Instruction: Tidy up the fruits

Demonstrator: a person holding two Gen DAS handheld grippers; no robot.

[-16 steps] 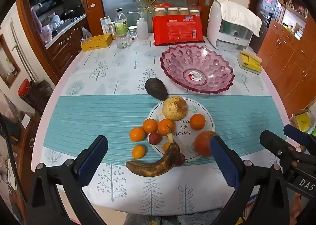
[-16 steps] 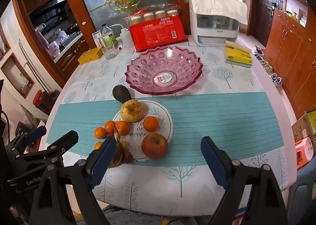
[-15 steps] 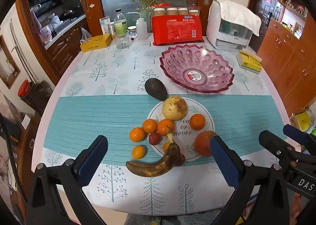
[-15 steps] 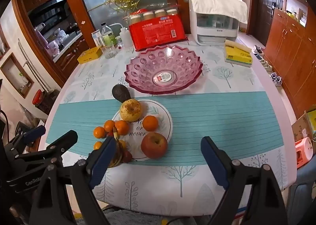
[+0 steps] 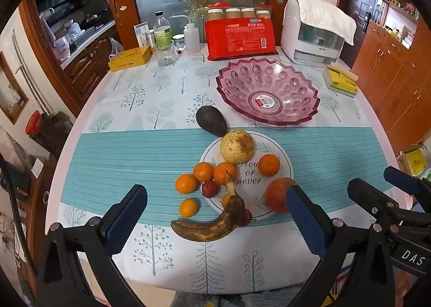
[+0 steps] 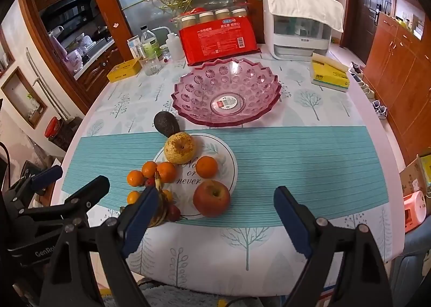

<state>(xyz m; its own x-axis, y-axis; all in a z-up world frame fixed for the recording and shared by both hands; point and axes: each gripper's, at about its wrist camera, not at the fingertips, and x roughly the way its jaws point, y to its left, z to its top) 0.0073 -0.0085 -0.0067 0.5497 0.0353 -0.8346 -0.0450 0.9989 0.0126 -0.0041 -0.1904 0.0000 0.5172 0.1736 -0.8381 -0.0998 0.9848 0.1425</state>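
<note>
A pink glass bowl (image 5: 269, 91) (image 6: 226, 91) stands empty at the table's middle back. In front of it lie an avocado (image 5: 211, 119), a yellow pear (image 5: 237, 146), several small oranges (image 5: 203, 171), a red apple (image 6: 212, 198) (image 5: 277, 194), small red fruits (image 5: 210, 189) and a brown banana (image 5: 212, 223), on and around a white printed mat (image 5: 250, 175). My left gripper (image 5: 215, 222) is open above the near table edge, facing the banana. My right gripper (image 6: 215, 215) is open, facing the apple. Both are empty.
At the back stand a red packet (image 5: 239, 39), a white appliance with a towel (image 5: 315, 32), bottles and a glass (image 5: 164, 51), and a yellow box (image 5: 129, 58). A yellow pack (image 5: 340, 82) lies at the right edge. A teal runner (image 5: 134, 161) crosses the table.
</note>
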